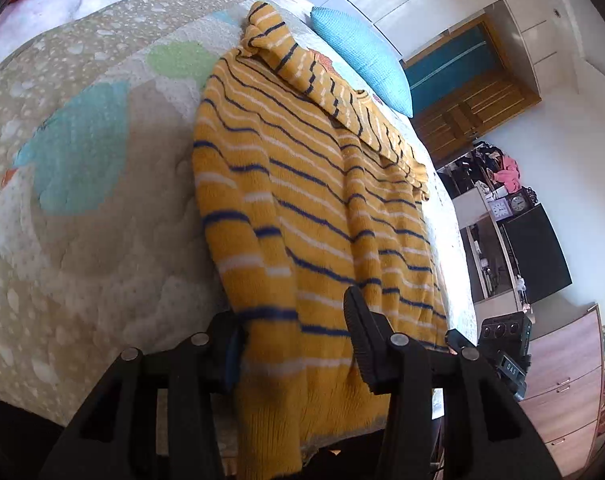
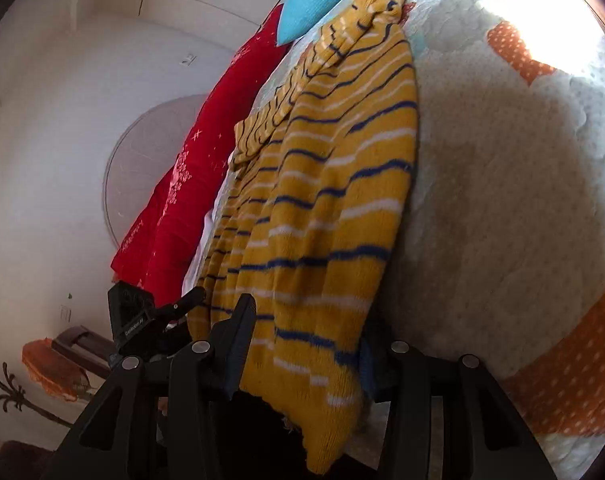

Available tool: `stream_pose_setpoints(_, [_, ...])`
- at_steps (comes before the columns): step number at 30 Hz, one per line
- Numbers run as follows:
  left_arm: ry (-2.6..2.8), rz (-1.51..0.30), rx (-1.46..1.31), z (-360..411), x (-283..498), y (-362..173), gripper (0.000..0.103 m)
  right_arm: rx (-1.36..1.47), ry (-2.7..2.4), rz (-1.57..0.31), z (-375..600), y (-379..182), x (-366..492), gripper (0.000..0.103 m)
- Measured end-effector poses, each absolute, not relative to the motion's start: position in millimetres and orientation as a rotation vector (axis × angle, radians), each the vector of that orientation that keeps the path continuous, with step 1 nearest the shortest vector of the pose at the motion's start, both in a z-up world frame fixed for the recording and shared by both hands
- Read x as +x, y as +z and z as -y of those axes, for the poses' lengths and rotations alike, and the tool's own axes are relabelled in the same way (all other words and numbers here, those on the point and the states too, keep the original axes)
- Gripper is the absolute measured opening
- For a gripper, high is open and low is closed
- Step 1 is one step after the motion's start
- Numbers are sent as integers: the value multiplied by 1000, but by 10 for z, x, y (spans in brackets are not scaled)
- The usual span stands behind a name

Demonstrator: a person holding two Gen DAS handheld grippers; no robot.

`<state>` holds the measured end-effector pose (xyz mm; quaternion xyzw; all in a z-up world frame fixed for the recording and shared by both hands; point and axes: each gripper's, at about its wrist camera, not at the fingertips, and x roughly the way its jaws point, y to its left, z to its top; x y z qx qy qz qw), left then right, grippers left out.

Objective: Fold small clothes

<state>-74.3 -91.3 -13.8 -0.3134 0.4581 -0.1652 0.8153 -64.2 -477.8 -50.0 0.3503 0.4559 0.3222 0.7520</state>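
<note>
A small yellow knit sweater (image 1: 302, 184) with navy and white stripes lies on a quilted bedspread (image 1: 82, 200), one sleeve folded across its chest. My left gripper (image 1: 294, 344) is shut on the sweater's hem at its left corner. In the right wrist view the same sweater (image 2: 322, 184) hangs into my right gripper (image 2: 302, 352), which is shut on the hem's other corner. The hem's lower edge droops over the bed's edge between the fingers. Each gripper shows in the other's view: the right gripper (image 1: 502, 344) and the left gripper (image 2: 142, 320).
A blue pillow (image 1: 362, 52) lies beyond the sweater's collar, and a red blanket (image 2: 206, 168) runs along the far side of the bed. A wooden door (image 1: 474, 96), a shelf with clocks (image 1: 510, 204) and a drawer unit (image 1: 562, 392) stand to the right.
</note>
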Motion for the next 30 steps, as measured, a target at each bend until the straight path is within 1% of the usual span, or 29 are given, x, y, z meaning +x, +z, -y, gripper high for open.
stream_pose_setpoints(3, [-343, -974, -646, 965, -825, -143, 44, 771, 705, -993, 4653, -548, -757, 50])
stream_pose_setpoints(4, [-335, -976, -636, 984, -844, -141, 44, 780, 699, -991, 4633, -566, -784, 44])
stream_pose_setpoints(5, [-323, -981, -622, 998, -855, -136, 41, 785, 679, -988, 4611, -583, -811, 38])
stream_pose_setpoints(6, [-290, -993, -596, 1012, -858, -120, 18, 783, 649, -996, 4611, -598, -837, 20])
stream_pose_setpoints(7, [-247, -1018, -557, 1034, -835, -107, 9, 776, 615, -1009, 4611, -618, -846, 11])
stream_pose_setpoints(10, [-225, -1007, -579, 970, -852, -9, 9, 784, 585, -1008, 4657, -573, -828, 9])
stream_pose_setpoints(16, [-248, -865, -553, 860, -1168, 560, 7, 744, 638, -919, 4850, -120, -1062, 7])
stream_pose_setpoints(19, [-283, -838, -557, 842, -1416, 710, 7, 717, 684, -904, 4931, 54, -1292, 7])
stream_pose_setpoints(22, [-278, -867, -547, 865, -1643, 633, 7, 672, 718, -939, 4901, 70, -1522, 7])
stream_pose_setpoints(25, [-229, -959, -571, 823, -1668, 340, 7, 650, 695, -1013, 4842, -160, -1568, 8])
stream_pose_setpoints(27, [-212, -1000, -647, 685, -1643, 193, 7, 698, 681, -1045, 4867, -278, -1497, 8])
stream_pose_setpoints(30, [-212, -964, -708, 552, -1529, 208, 7, 714, 690, -1013, 4914, -235, -1332, 8])
